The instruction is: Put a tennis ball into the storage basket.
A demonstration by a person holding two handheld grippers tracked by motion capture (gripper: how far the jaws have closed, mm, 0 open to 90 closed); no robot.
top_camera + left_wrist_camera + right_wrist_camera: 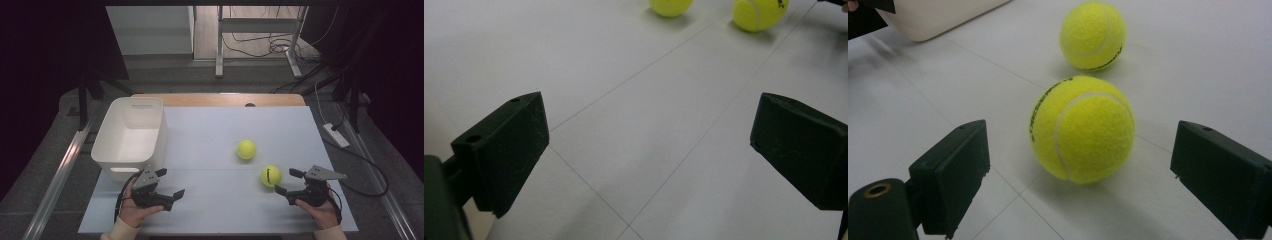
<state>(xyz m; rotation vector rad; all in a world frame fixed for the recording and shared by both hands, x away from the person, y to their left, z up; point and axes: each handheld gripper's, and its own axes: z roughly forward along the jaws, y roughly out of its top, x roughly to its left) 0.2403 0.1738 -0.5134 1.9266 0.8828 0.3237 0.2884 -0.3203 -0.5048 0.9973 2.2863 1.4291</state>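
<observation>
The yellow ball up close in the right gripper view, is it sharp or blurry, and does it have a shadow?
In the right gripper view the near tennis ball looks sharp, its seam and print clear, with a soft shadow beneath it on the table. In the high view the surroundings are dark, while the tabletop is evenly lit. In the left gripper view both balls sit cropped at the top edge.

Both tennis balls, the near one (1082, 129) at frame centre and the far one (1093, 35) above it, wear fuzzy yellow felt with smooth pale seams. The table (210, 135) looks matt white, with bare wood along its top edge. The bin (131, 137) at left looks smooth white plastic, and the right gripper (1078, 170) has jaws of matt black plastic, faintly scuffed.
</observation>
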